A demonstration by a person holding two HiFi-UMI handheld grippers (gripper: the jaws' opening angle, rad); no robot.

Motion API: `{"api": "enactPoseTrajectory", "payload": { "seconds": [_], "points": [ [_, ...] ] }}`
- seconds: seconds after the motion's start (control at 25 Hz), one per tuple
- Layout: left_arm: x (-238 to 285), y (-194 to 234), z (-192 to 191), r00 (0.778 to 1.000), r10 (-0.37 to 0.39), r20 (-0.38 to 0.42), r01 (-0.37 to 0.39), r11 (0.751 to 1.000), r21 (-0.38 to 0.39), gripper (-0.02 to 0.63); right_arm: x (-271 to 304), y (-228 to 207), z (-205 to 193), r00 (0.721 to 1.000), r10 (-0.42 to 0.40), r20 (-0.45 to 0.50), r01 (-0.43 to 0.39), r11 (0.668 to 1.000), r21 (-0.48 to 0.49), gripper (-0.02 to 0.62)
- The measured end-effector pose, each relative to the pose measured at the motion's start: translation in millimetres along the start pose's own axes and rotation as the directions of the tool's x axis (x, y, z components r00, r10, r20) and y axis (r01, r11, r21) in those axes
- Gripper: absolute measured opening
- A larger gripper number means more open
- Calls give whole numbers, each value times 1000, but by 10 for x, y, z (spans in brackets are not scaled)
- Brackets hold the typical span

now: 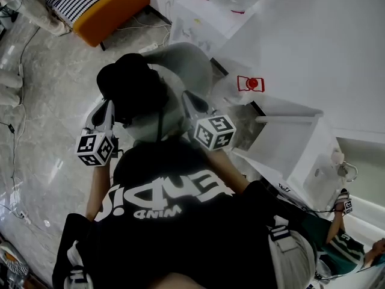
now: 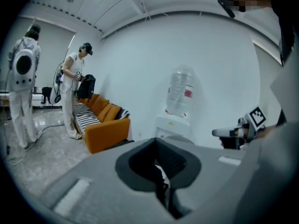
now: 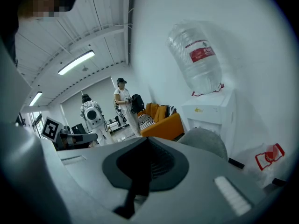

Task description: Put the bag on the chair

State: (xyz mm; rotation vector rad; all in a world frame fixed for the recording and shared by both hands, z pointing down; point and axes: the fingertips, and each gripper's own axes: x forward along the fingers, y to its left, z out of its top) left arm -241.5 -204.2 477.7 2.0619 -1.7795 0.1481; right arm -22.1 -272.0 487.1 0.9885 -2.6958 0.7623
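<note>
A black bag [image 1: 133,89] hangs in front of the person, just over the seat of a grey chair [image 1: 186,62]. My left gripper [image 1: 107,106] is at the bag's left side, and my right gripper [image 1: 189,96] is at its right. In the left gripper view the jaws [image 2: 161,171] are shut with a black strap [image 2: 163,190] caught in the seam. The right gripper [image 3: 145,164] is likewise shut on a black strap [image 3: 133,190] that hangs down from it. The chair's rounded back [image 3: 205,141] shows just beyond the right jaws.
A water dispenser with a large bottle [image 3: 198,55] stands by the white wall behind the chair. An orange sofa [image 1: 114,5] is at the far left. White furniture [image 1: 289,143] stands at the right. Two people [image 2: 74,87] stand by the sofa, and cables run over the floor.
</note>
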Motion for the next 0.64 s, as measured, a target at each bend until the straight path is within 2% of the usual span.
{"api": "enactPoseTrajectory", "payload": {
  "seconds": [0.64],
  "points": [
    [-16,107,-85,999,39,-28,-40,999,-31,2,76,36,-10,1000,16,-20,-16,1000,-7,2]
  ]
}}
